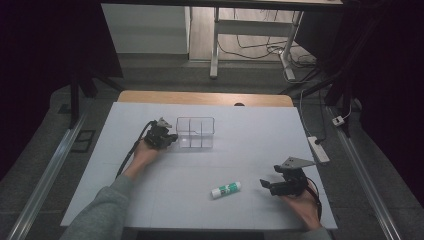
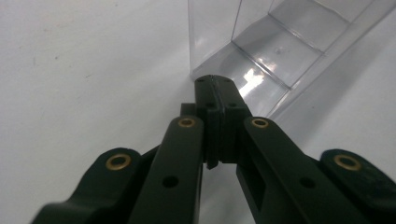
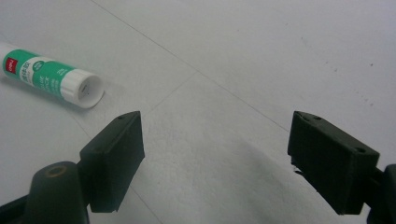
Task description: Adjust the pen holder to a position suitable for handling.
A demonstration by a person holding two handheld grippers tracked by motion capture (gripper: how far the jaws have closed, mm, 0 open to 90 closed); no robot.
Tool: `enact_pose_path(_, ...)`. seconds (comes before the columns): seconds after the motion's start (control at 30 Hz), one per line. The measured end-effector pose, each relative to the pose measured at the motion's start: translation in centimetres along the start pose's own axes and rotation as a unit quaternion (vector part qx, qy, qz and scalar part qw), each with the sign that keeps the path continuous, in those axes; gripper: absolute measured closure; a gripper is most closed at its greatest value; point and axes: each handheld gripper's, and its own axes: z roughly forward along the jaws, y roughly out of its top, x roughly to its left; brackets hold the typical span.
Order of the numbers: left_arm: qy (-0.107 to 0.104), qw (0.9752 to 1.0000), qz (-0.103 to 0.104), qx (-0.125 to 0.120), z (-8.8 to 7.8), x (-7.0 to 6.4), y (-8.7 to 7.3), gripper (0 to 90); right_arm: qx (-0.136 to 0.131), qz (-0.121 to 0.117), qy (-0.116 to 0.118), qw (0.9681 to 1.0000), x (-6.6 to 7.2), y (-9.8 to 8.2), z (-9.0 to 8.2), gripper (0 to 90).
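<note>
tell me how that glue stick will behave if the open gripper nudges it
The glue stick is a round tube lying on its side, so it would probably roll. It looks small and plastic, likely light and stiff. Its smooth label may slip between the right gripper pads.

Left gripper (image 1: 171, 138) sits far-left on the table, jaws pressed tight together with nothing between them, grey-sleeved forearm (image 1: 107, 205) stretched in from the near edge. Right gripper (image 1: 264, 184) rests near-right, pointing left, jaws spread wide, hand (image 1: 300, 205) underneath it.

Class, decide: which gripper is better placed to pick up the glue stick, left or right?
Right, probably. The right gripper is open and close to the glue stick; the left gripper is shut against the clear box.
</note>
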Motion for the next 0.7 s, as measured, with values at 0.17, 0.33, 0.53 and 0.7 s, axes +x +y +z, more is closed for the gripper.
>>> enact_pose_path(0.17,-0.004,1.0000,0.005,-0.001,0.4,-0.5,0.4,89.2,0.003,-0.001,-0.001,1.0000,0.0,0.0,0.1,18.0)
enact_pose_path(0.33,-0.009,0.9999,0.013,-0.001,0.8,-0.9,1.0,89.2,0.005,-0.001,-0.002,1.0000,0.1,0.0,0.1,18.0)
enact_pose_path(0.53,-0.016,0.9996,0.022,-0.003,1.5,-1.7,1.6,89.2,0.003,0.000,0.000,1.0000,0.0,-0.1,0.1,18.1)
enact_pose_path(0.7,-0.021,0.9993,0.031,-0.002,1.9,-2.2,2.1,89.1,0.004,0.000,0.001,1.0000,0.0,-0.2,0.1,18.1)
